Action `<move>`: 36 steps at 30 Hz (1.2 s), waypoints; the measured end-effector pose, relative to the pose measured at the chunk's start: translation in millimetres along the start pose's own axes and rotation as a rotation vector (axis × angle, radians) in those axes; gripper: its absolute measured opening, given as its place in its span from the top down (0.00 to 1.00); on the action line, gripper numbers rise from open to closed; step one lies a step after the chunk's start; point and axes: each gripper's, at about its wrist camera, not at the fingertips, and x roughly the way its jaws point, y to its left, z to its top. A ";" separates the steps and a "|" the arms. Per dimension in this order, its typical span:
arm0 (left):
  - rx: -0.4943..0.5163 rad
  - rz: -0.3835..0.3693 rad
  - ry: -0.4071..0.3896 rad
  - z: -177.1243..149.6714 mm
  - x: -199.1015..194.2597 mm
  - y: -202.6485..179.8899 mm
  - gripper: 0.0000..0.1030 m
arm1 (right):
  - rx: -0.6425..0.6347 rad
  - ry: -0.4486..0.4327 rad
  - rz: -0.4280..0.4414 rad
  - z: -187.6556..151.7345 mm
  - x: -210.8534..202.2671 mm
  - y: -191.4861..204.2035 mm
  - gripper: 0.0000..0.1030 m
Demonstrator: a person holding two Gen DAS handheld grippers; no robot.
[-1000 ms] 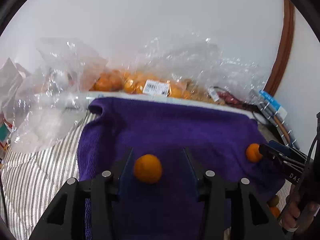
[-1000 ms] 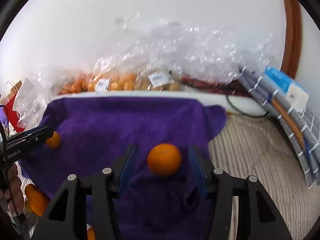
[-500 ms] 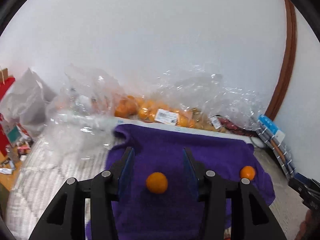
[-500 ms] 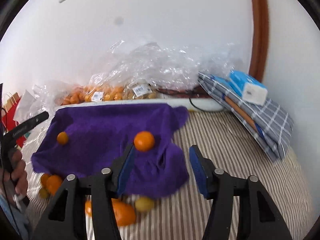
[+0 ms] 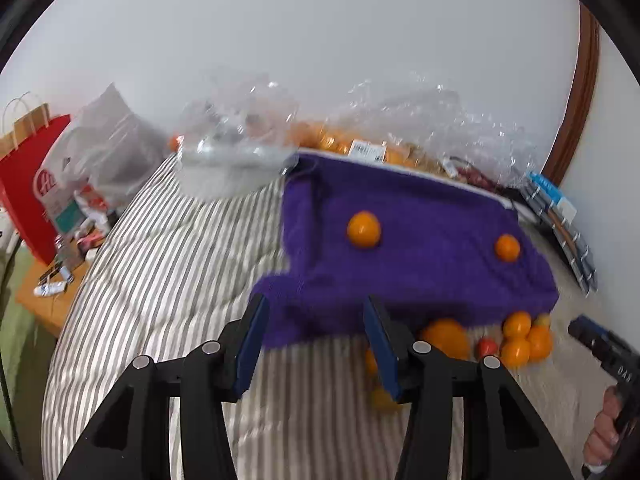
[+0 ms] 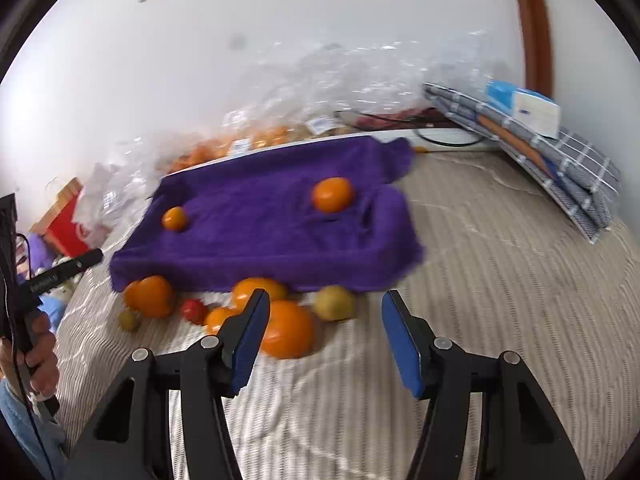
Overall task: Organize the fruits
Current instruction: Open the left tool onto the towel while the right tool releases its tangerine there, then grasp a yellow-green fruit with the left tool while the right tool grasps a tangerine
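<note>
Two oranges sit on the purple towel [image 6: 256, 236] while the rest of the fruit waits in a loose heap on the striped bedcover [image 6: 480, 320] at the towel's near edge.

Your left gripper [image 5: 316, 344] hangs over that near edge with its jaws partly apart and opening a little, nothing between them. Your right gripper [image 6: 326, 340] stands partly open too, and empty; a big orange [image 6: 288, 334] lies just beyond its left finger but is not in the gap.

On the towel, the larger orange [image 6: 333, 194] rests toward the right side in the right wrist view, and the smaller orange [image 6: 175, 218] toward the left, the two well apart. By the look of it, that is all that has been placed so far.

Left to sort, as far as you can see: the big orange, another large orange [image 6: 150, 295] near the towel's left corner, a small red fruit [image 6: 195, 310], a yellow-green fruit [image 6: 335, 302], a small greenish fruit [image 6: 129, 320] and a few more oranges partly tucked under the towel's edge. Clear bags of oranges [image 5: 340, 144] lie behind the towel against the wall; whether they belong to the job you cannot tell from here.

The task looks to be in its early part, with most of the pile still to pick up.
</note>
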 end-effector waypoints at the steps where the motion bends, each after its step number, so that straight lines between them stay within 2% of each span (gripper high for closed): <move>1: 0.002 -0.001 0.009 -3.8 -0.5 0.3 0.53 | -0.016 0.004 0.004 -1.9 1.4 5.2 0.43; 5: 0.028 0.005 0.036 -18.5 -7.9 -2.6 0.53 | -0.059 0.060 0.030 -10.7 17.3 19.0 0.43; 9: 0.041 -0.018 0.047 -29.6 -16.5 -4.0 0.48 | -0.064 0.087 0.041 -13.1 32.8 27.0 0.43; 11: 0.043 -0.044 0.078 -34.7 -14.1 -5.5 0.48 | -0.060 0.098 0.027 -13.0 40.2 28.0 0.49; 12: 0.043 -0.052 0.088 -36.4 -12.6 -6.4 0.48 | -0.053 0.106 0.019 -12.9 42.9 27.4 0.57; 13: 0.046 -0.058 0.090 -38.0 -12.0 -8.1 0.48 | -0.046 0.119 0.020 -13.0 44.8 25.9 0.58; 15: 0.062 -0.083 0.092 -39.3 -10.3 -14.4 0.48 | -0.031 0.115 0.034 -13.5 41.5 21.5 0.59; 20: 0.080 -0.135 0.131 -39.9 5.5 -34.5 0.48 | -0.024 0.086 -0.004 -20.7 24.7 12.7 0.59; 25: 0.054 -0.143 0.145 -43.2 20.0 -44.5 0.64 | -0.011 0.098 -0.033 -29.0 18.1 5.1 0.59; 28: 0.084 -0.102 0.136 -47.9 24.1 -48.6 0.76 | 0.007 0.090 -0.063 -28.1 17.3 3.8 0.59; 36: 0.018 -0.181 0.118 -50.4 21.1 -34.7 0.76 | -0.007 0.104 -0.126 -29.3 22.4 8.2 0.59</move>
